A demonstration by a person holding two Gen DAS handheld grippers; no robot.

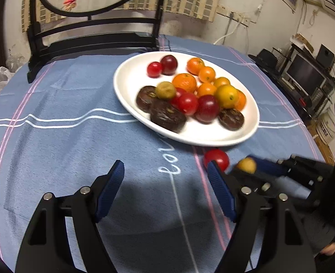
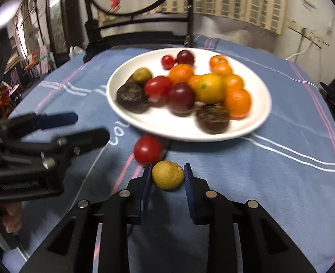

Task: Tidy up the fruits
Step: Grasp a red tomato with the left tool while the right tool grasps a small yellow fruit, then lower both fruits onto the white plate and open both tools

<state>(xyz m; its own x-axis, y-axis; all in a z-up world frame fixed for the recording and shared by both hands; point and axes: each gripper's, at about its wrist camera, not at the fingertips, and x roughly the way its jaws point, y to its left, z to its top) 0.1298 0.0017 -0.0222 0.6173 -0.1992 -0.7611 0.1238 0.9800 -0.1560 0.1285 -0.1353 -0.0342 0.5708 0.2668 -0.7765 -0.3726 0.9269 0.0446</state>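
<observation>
The right gripper (image 2: 166, 175) is clamped on a yellow-brown fruit (image 2: 167, 174) resting on the blue tablecloth (image 2: 269, 182), presumably to carry it off for sorting. The left gripper (image 1: 166, 177) stands spread and empty. Just beyond, a red tomato (image 2: 147, 149) lies beside the white plate (image 2: 185, 134) of mixed fruits, crowding the path.

Heaped white plate (image 2: 261, 111), red tomato (image 2: 147, 149) and yellowish fruit (image 2: 167, 174) on the cloth beside it
</observation>
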